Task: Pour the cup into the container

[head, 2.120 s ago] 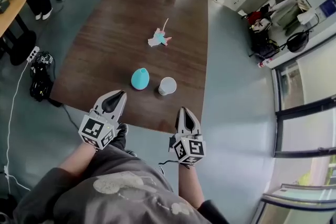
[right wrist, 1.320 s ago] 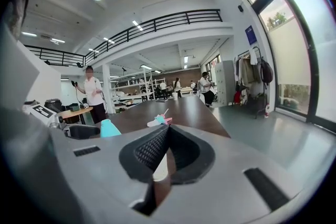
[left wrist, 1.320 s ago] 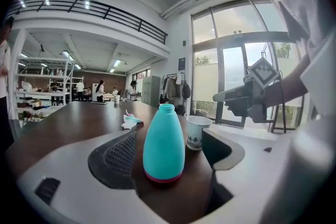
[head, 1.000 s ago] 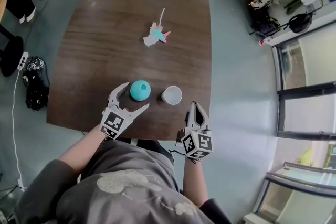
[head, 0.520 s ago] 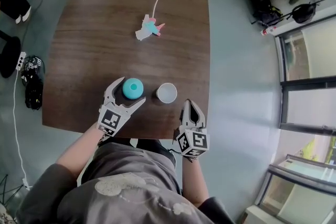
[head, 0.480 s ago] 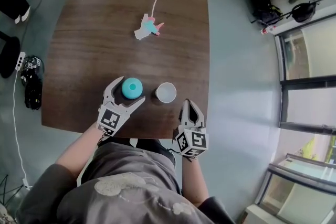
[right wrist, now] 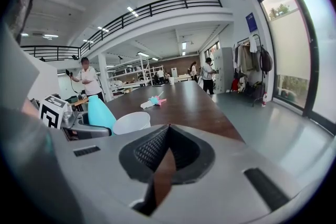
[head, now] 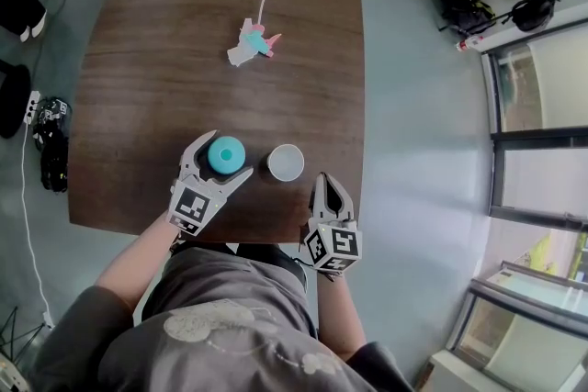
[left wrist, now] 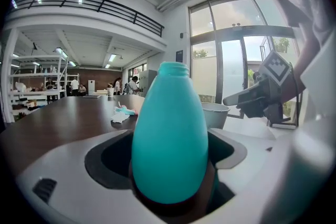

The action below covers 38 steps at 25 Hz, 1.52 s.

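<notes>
The teal container [left wrist: 170,134], a smooth egg-shaped bottle with a short open neck, stands upright on the dark wooden table [head: 165,60]. It is between the wide-spread jaws of the left gripper [head: 220,162], with gaps showing on both sides. The round white cup [head: 286,162] sits just beside it at 3 o'clock, and the right gripper [head: 324,184], jaws pressed together on nothing, is at the cup's 5 o'clock.
</notes>
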### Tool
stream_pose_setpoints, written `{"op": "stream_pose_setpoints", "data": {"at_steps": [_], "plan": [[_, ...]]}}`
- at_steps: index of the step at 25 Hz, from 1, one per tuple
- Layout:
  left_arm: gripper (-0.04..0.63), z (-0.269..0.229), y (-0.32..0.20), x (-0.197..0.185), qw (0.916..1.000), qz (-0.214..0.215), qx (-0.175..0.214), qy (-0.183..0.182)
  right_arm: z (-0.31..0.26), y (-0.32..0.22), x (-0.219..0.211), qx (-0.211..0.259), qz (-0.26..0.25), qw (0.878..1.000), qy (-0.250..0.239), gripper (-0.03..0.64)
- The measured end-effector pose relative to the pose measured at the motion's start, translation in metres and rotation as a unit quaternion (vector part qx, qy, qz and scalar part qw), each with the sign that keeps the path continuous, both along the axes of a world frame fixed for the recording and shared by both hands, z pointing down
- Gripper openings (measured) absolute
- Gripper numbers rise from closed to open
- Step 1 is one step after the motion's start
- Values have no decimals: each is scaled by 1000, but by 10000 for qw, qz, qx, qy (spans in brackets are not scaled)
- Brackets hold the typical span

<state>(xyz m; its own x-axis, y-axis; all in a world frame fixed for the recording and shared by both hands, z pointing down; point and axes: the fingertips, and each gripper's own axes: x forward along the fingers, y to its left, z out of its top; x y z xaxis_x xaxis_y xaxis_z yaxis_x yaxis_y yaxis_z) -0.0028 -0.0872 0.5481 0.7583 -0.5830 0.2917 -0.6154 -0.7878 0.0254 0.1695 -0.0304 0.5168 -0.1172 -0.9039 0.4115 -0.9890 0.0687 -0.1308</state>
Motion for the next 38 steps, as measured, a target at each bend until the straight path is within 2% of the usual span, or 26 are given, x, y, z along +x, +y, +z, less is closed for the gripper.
{"op": "stream_pose_setpoints", "data": {"at_steps": [3,8,12,20,23,26,27,28,32,35,38], "plan": [[416,3,-2,2,9999,37,-141,4,5,1,-2,-59,-64,10000,40,-12],[414,2,-1,7,9998,165,-136,-27,10,5,-2,-140,-108,9998,66,-12],[413,-1,0,6,9999,105,20,-47,12,8,-3,-161,-124,9998,68,-12],[413,-37,-4,-6,9994,-94,234,232,15,10,-4,-114,-221,9997,21,-12],[413,-46,-5,-14,9992,-231,188,254,23,13,-8,-159,-470,9988,57,-12],[413,-54,-5,-21,9988,-395,163,253,29,17,-19,-145,-962,9951,174,-12],[413,-56,-5,-23,9987,-431,176,229,31,18,-25,-139,-1152,9931,170,68],[413,-58,-4,-24,9985,-464,190,209,33,19,-31,-140,-1323,9910,159,100],[413,-66,2,-25,9978,-586,261,160,39,14,-48,-165,-1771,9840,138,169],[413,-70,6,-25,9973,-651,312,154,42,5,-58,-136,-1950,9807,101,250],[413,-71,9,-25,9970,-699,293,150,42,-5,-66,-98,-2138,9767,155,276]]}}
